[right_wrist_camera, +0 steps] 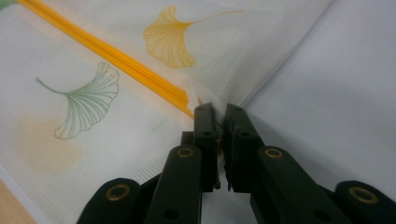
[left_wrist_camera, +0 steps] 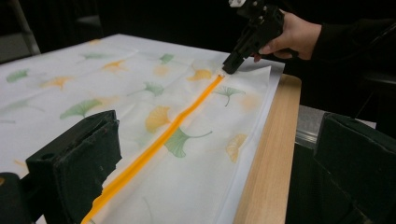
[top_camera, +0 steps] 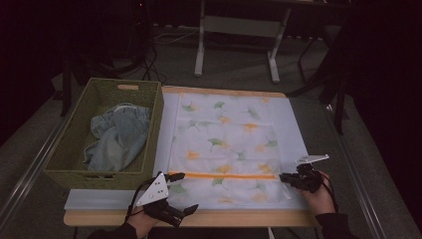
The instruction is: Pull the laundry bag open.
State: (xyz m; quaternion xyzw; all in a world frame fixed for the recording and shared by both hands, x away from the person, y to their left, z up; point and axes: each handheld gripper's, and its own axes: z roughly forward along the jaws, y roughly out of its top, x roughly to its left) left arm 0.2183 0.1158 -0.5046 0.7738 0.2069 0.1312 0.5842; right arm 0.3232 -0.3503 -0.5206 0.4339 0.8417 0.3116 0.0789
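Dark room, low light; a wooden tabletop (top_camera: 239, 218) is covered by a pale sheet (top_camera: 293, 129), and a white cloth (top_camera: 224, 144) printed with green and orange ginkgo leaves is spread flat over the middle of it, reaching from the far edge almost to the near edge. An orange stripe (top_camera: 224, 176) is seen running across the cloth parallel to the near edge, a short way in from it. The right gripper (top_camera: 284, 178) is held low near the near right corner of the tabletop, at the right end of the stripe; its jaws are clenched on the cloth's right edge, a pinch of white fabric being visible between the pads in the right gripper view (right_wrist_camera: 219, 122). The left gripper (top_camera: 185, 191) is held at the near edge, left of centre, over the left end of the stripe; its jaws are spread wide apart with nothing gripped, the cloth lying under them. A woven green basket (top_camera: 69, 159) is set along the left edge of the tabletop, with a crumpled blue-grey garment (top_camera: 119, 137) inside. White table legs (top_camera: 200, 45) are seen on the floor beyond the far edge.
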